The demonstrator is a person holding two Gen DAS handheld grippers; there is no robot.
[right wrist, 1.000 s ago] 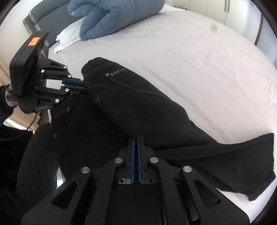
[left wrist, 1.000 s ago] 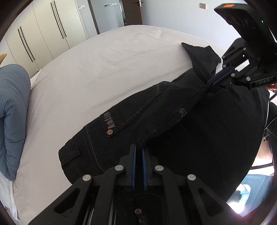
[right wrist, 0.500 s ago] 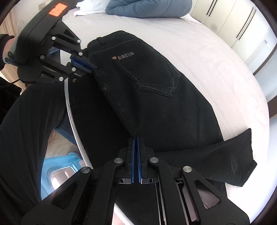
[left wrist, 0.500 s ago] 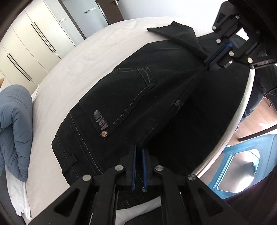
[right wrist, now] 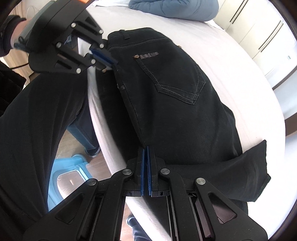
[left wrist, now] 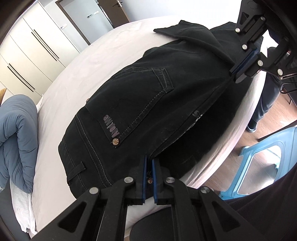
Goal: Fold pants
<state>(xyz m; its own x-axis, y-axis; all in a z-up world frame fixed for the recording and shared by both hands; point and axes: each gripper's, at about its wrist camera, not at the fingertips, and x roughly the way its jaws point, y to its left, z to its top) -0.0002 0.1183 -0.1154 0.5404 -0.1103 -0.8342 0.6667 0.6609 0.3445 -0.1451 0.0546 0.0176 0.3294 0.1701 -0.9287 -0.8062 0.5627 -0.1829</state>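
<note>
Black pants (left wrist: 148,103) lie on the white bed (left wrist: 89,61), back pocket up, folded lengthwise with one leg over the other. My left gripper (left wrist: 149,161) is shut on the pants at the waistband end of the fold edge. My right gripper (right wrist: 145,148) is shut on the pants at the same edge further down the leg. Each gripper shows in the other's view: the right one (left wrist: 239,71), the left one (right wrist: 105,59). The leg end (right wrist: 241,172) is doubled back across the pants. The near edge of the pants hangs over the bed's side.
A blue duvet (left wrist: 16,133) is bunched at the head of the bed, also in the right wrist view (right wrist: 176,9). White wardrobes (left wrist: 33,46) stand beyond. A light blue plastic stool (left wrist: 259,163) stands on the wooden floor beside the bed, by the person's dark-trousered legs (right wrist: 37,129).
Both grippers have pulled the pants toward the bed's near edge and risen above them. The pants now lie flatter with the back pocket spread out. Both grips stayed shut.
</note>
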